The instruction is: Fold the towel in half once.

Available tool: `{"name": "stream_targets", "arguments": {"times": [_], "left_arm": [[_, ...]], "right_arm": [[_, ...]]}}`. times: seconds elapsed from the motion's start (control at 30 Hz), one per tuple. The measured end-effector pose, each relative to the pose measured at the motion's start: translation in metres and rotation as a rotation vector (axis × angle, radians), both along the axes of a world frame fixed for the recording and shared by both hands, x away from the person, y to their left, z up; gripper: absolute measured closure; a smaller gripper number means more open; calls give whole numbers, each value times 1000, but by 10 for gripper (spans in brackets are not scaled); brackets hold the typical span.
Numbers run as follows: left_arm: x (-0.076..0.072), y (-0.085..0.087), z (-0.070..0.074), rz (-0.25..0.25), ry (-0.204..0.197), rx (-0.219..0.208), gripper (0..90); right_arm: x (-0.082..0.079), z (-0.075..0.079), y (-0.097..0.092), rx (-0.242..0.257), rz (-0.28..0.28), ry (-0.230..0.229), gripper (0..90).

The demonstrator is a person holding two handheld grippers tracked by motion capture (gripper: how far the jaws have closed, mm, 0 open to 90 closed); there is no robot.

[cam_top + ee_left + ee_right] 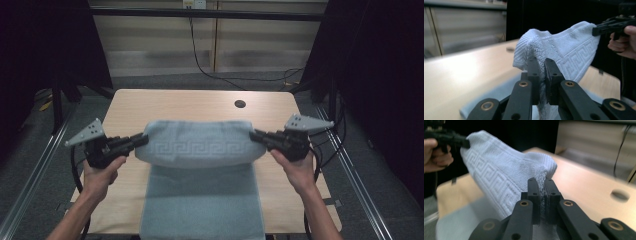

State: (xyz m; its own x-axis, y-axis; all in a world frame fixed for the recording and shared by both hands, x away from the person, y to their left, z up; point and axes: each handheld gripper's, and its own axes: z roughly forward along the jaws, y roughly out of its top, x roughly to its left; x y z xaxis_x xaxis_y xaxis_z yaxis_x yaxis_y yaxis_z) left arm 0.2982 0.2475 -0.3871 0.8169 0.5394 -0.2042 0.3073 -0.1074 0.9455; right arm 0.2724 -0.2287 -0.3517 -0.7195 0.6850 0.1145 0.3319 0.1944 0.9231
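A pale blue towel (200, 145) with a Greek-key border hangs stretched between both grippers above the wooden table (150, 102); its lower half lies flat on the table toward the near edge. My left gripper (145, 139) is shut on the towel's left corner (534, 47), fabric pinched between its jaws. My right gripper (252, 135) is shut on the right corner (541, 170). The left gripper view also shows the other gripper (609, 25) far off at the towel's opposite corner; the right gripper view likewise shows the other gripper (449, 137).
A round cable hole (240, 104) sits in the table near its far right corner. Metal rails (30, 185) run along both sides of the table. A black cable (200, 60) trails across the floor behind, in front of pale cabinets.
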Motion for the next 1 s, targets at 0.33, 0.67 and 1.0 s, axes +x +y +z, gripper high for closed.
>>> {"name": "stream_targets", "arguments": {"times": [0.33,0.67,1.0], "left_arm": [[-48,2,-77,-68,135,95,831],[-80,7,-92,-104,174,168,816],[-97,23,-79,-105,155,67,698]], "right_arm": [[-62,-84,-1,-86,43,183,830],[-109,-114,-3,-97,90,256,799],[-128,-107,-13,-79,55,201,622]]}}
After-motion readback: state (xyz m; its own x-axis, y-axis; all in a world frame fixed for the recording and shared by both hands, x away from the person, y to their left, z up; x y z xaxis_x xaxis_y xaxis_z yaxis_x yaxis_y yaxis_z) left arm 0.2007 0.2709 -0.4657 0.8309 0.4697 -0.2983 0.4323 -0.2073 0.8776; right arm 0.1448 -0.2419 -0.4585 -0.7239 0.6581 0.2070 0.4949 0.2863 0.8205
